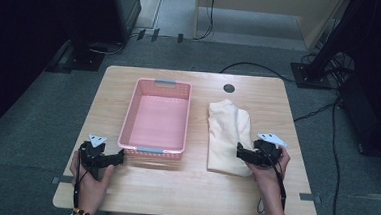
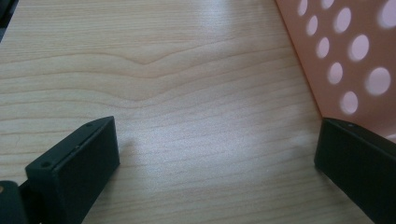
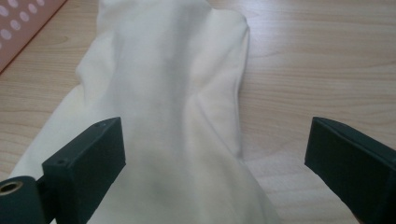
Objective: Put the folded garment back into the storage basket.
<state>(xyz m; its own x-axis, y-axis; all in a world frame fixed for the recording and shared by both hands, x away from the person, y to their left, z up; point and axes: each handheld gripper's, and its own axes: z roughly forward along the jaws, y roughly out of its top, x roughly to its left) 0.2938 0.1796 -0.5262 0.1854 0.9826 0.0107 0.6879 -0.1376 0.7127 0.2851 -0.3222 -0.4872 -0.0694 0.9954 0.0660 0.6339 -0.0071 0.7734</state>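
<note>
Forearms come in from the bottom edge of my high view, one on each side, both hands low over the wooden table (image 1: 193, 188). On my left, the hand (image 1: 90, 179) wraps the left gripper (image 1: 117, 158) with the wrist resting near the table's front left area; the gripper points across toward the near left corner of the pink basket (image 1: 127, 133). In the left gripper view I see its jaws spread wide over bare wood, with the basket's perforated wall (image 2: 355, 60) just beside the jaw on that view's right; I cannot tell whether they touch.

On my right, the hand (image 1: 270, 167) holds the right gripper (image 1: 241, 151) pointed leftward, its tips over the near right edge of the cream cloth (image 1: 229, 135). In the right gripper view its jaws also stand wide apart, pinching nothing: one jaw sits above the cloth (image 3: 163, 93), the other above bare wood beside it.

The cloth lies folded lengthwise on the table, right of the basket and apart from it. The basket sits upright at mid-table with grey handles at its near and far ends.
</note>
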